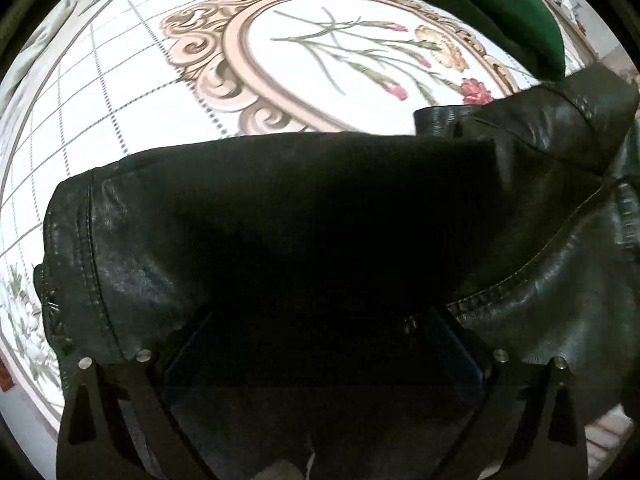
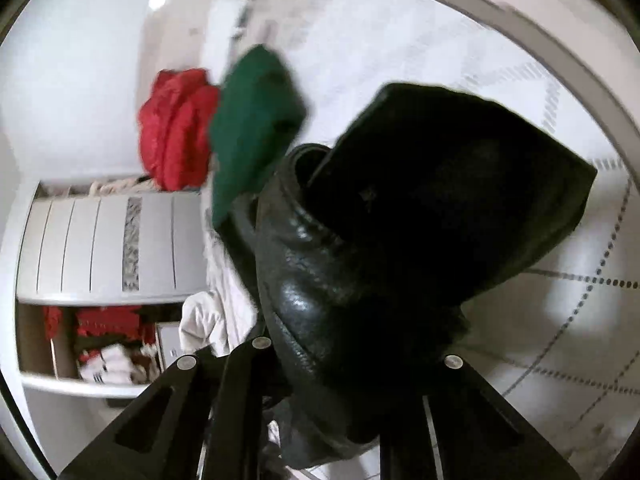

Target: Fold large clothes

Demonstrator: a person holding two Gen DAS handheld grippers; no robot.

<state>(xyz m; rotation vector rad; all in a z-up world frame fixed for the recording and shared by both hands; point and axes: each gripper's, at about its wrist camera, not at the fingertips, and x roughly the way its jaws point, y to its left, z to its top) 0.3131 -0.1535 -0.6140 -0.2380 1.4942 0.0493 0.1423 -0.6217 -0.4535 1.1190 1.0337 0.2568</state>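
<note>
A black leather jacket [image 1: 280, 220] lies across a white bed sheet with a floral medallion print [image 1: 304, 60]. My left gripper [image 1: 320, 344] is low over the jacket, its fingers spread wide, its tips hidden in the dark leather. My right gripper [image 2: 348, 360] is shut on a bunched fold of the same jacket [image 2: 420, 200] and holds it lifted above the sheet [image 2: 560, 340].
A folded green garment [image 1: 512, 4] lies on the sheet beyond the jacket and also shows in the right wrist view [image 2: 252, 120]. A red garment [image 2: 176, 128] sits on a white shelf unit [image 2: 108, 244] beside the bed, with more clothes below.
</note>
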